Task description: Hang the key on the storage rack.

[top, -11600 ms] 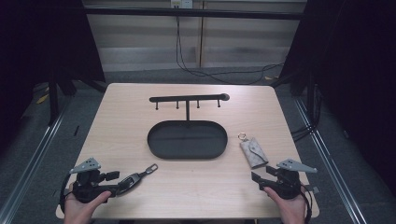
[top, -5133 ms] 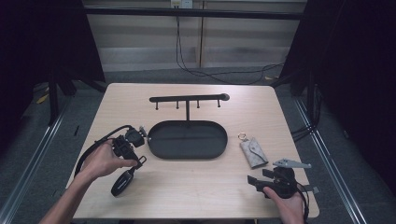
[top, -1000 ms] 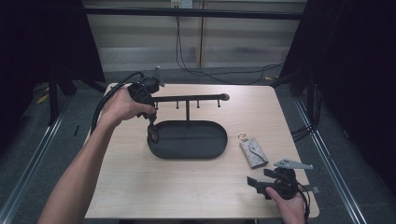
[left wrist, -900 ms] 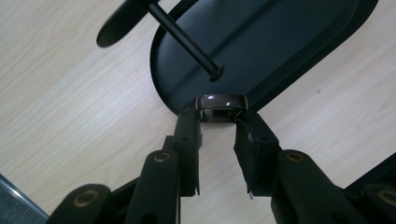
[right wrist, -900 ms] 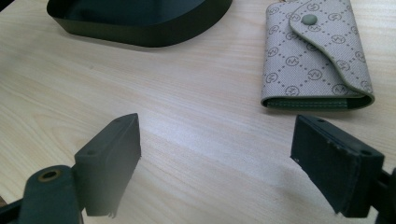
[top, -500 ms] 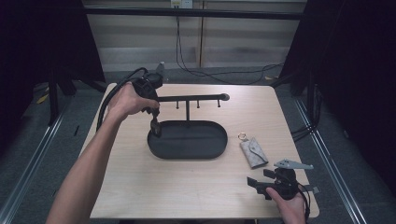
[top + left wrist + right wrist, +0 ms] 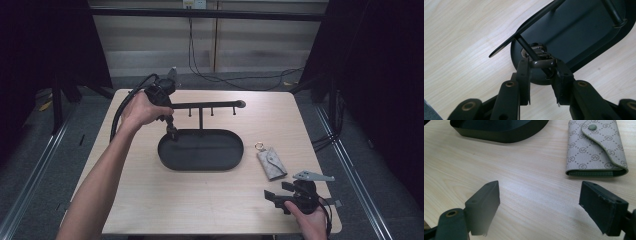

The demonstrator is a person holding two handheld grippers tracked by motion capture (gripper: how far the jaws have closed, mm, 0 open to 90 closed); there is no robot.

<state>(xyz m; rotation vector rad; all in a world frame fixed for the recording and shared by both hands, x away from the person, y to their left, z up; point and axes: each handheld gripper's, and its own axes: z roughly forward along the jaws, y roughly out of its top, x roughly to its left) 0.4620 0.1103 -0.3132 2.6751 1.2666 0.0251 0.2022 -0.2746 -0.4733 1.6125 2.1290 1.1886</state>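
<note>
My left gripper (image 7: 169, 121) is at the left end of the black hanger bar (image 7: 205, 105), pointing down, and is shut on the metal clasp (image 7: 542, 63) of a dark key ring (image 7: 171, 131). The key ring dangles over the left rim of the black oval tray (image 7: 200, 150). In the left gripper view the thin bar (image 7: 524, 45) crosses right by the clasp; whether it passes through the clasp I cannot tell. My right gripper (image 7: 280, 196) rests at the table's front right, open, nothing between its jaws (image 7: 540, 197). A beige patterned key pouch (image 7: 270, 163) lies just ahead of it (image 7: 594, 147).
The bar stands on a post (image 7: 201, 120) rising from the tray and carries small pegs (image 7: 212, 113). The tray's wall (image 7: 499, 133) shows at the far left of the right gripper view. Bare wood tabletop (image 7: 150, 200) stretches in front of the tray.
The left hand has lifted the key ring slightly and carried it a little farther toward the bar's left end. The right gripper has stayed put.
</note>
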